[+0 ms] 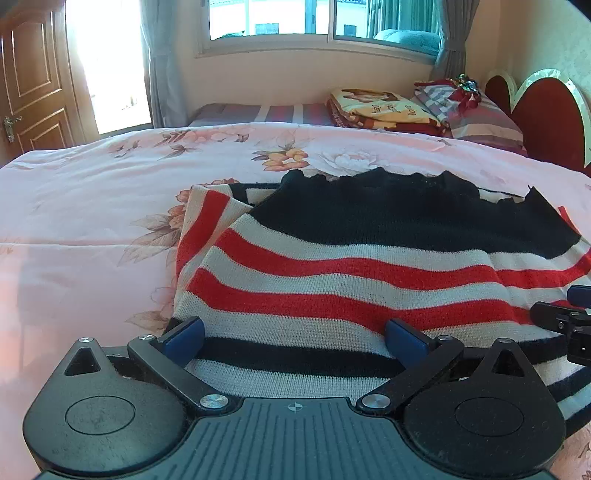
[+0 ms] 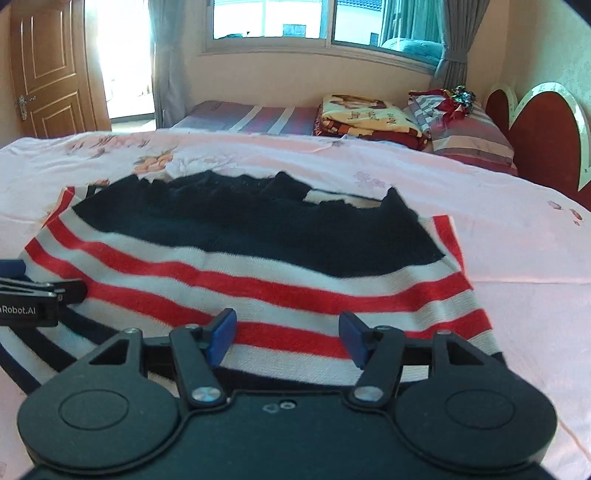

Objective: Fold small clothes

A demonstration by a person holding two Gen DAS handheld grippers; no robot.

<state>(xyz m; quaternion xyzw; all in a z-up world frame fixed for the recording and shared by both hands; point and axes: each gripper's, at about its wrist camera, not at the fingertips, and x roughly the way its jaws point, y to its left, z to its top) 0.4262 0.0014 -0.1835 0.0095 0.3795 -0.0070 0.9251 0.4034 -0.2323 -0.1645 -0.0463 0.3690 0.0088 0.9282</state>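
A small knitted sweater [image 1: 351,273] with red, white and black stripes and a black upper part lies on the pink floral bedspread [image 1: 92,206]; it also shows in the right wrist view [image 2: 258,266]. My left gripper [image 1: 295,332] is open, its blue pads over the sweater's near hem at its left side. My right gripper [image 2: 288,336] is open, its blue pads over the near hem at the sweater's right side. Each gripper shows at the edge of the other's view, the right one [image 1: 569,317] and the left one [image 2: 33,295]. Neither holds cloth.
Folded blankets [image 1: 380,107] and striped pillows [image 1: 480,122] lie at the far side of the bed by a red headboard [image 1: 546,122]. A window [image 1: 317,18] is behind, a wooden door [image 1: 33,81] at far left.
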